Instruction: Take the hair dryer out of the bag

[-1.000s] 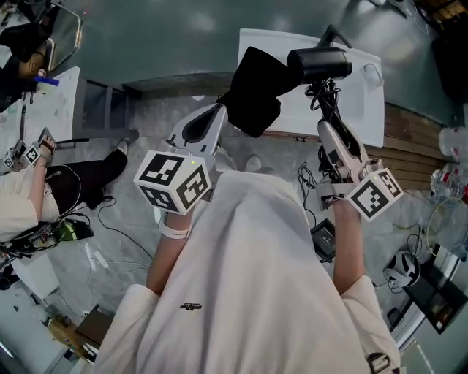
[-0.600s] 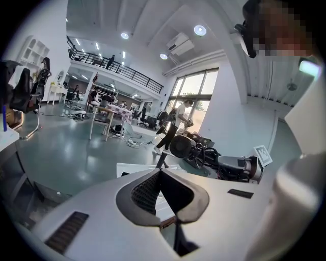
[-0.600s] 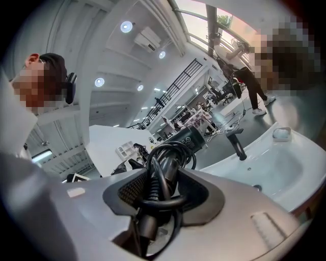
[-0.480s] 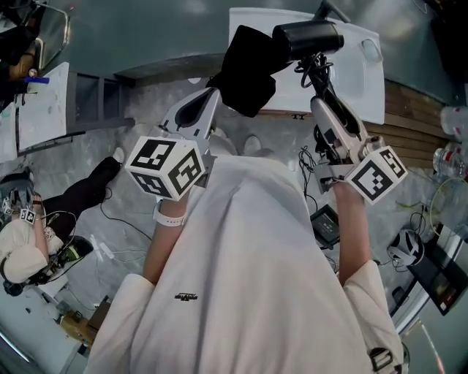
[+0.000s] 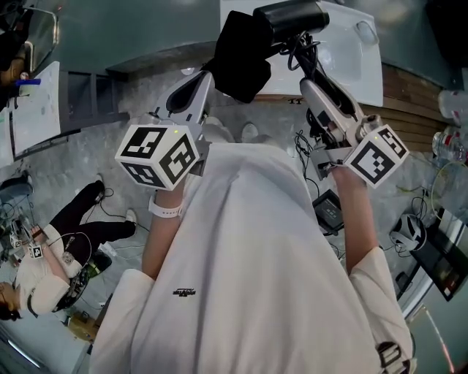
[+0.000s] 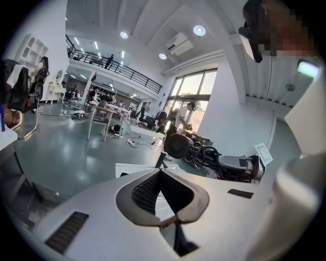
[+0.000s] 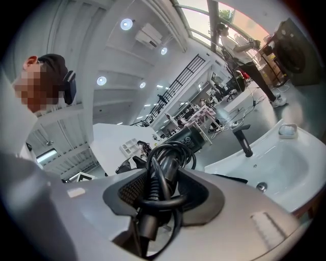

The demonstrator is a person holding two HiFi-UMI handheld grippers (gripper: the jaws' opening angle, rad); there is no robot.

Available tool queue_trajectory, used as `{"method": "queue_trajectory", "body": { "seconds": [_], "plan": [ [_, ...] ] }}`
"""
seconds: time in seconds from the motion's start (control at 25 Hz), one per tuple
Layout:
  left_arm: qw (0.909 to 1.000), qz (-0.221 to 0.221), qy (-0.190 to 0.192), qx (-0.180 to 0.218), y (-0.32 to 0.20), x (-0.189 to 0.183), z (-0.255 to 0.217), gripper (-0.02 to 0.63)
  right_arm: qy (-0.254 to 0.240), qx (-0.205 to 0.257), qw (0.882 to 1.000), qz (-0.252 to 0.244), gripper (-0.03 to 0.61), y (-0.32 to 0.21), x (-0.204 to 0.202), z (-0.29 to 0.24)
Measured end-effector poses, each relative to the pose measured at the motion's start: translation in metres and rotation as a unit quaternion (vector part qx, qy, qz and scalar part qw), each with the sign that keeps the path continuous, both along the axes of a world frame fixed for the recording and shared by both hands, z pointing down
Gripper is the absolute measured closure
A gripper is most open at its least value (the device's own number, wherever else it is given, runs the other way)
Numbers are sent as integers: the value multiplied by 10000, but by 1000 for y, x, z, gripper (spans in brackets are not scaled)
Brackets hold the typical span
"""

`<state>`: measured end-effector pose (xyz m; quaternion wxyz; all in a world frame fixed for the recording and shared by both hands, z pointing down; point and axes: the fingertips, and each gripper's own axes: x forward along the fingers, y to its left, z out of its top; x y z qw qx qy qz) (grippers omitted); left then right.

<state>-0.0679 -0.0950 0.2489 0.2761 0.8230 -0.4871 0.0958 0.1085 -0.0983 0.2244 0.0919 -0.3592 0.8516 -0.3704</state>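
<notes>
hair dryer (image 5: 289,16) fully clear of the black bag (image 5: 238,55), held aloft over the sink (image 5: 358,62) near its front edge. right gripper (image 5: 306,82) clamped around its handle (image 7: 158,178); left gripper (image 5: 210,71) pinched tight on the bag. removal appears done; only setting down remains.

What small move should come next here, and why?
Probably ease the right tool away from the black bag: it grips the hair dryer by its handle and coiled cord, and the dryer's body already shows bare right beside the bag, which the shut left tool pinches.
</notes>
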Motion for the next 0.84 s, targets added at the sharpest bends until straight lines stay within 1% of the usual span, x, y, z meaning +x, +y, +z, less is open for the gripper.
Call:
{"method": "queue_trajectory", "body": {
  "seconds": [0.4,0.56,0.84],
  "plan": [
    [9999,-159,4,-43,5,-3,2,606,37,-10,10000,-67,382,0,-1,6],
    [9998,-168,-29,-44,8,-6,4,606,-68,-86,9999,-47,382,5,-3,10],
    [9999,-160,-23,-51,16,-9,3,606,3,-28,9999,-96,382,12,-8,8]
  ]
}}
